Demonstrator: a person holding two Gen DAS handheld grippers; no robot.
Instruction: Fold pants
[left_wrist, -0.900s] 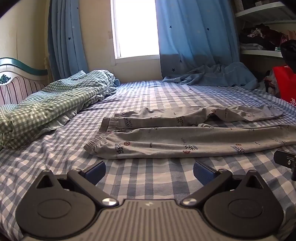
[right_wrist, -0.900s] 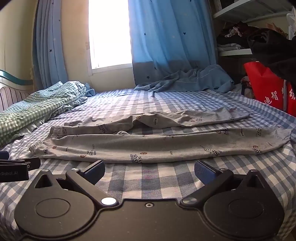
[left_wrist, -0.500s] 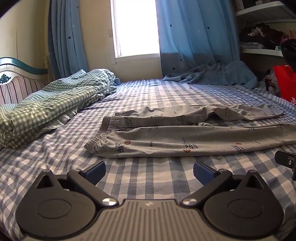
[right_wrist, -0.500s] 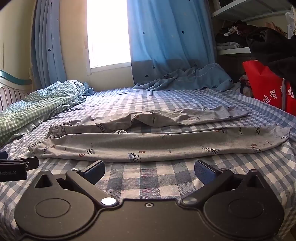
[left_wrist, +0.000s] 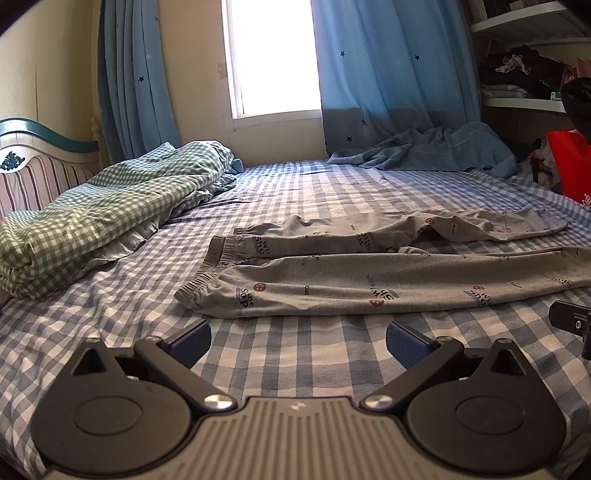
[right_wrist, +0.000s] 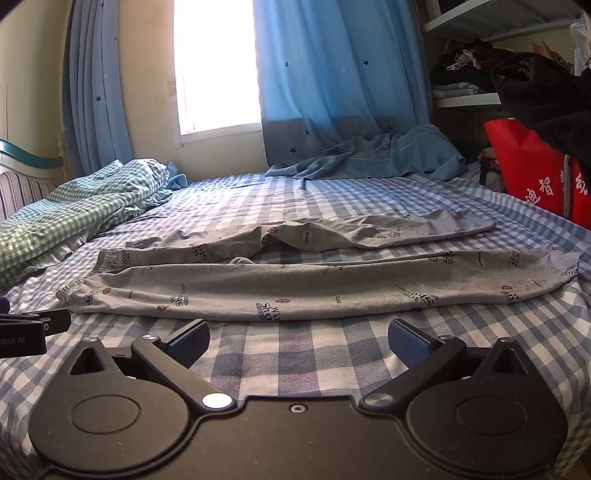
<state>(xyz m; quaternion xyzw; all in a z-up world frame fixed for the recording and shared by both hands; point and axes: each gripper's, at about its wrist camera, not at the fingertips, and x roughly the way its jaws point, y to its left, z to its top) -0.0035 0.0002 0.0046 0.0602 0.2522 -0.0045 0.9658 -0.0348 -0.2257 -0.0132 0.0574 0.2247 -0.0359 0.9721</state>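
Note:
Grey printed pants (left_wrist: 369, 284) lie flat on the blue checked bed (left_wrist: 295, 199), waistband to the left, both legs stretched to the right. They also show in the right wrist view (right_wrist: 314, 291). My left gripper (left_wrist: 297, 338) is open and empty, just short of the near leg's waistband end. My right gripper (right_wrist: 299, 338) is open and empty, just short of the middle of the near leg. Part of the right gripper shows at the right edge of the left wrist view (left_wrist: 570, 321).
A rumpled green checked quilt (left_wrist: 96, 214) lies at the left by the headboard (left_wrist: 33, 162). A blue garment (left_wrist: 424, 151) lies at the far edge under the curtains. A red bag (right_wrist: 535, 170) and shelves of clothes (right_wrist: 480, 62) stand at the right.
Both grippers have crept slightly forward towards the pants; the jaws stay open. The pants have not moved.

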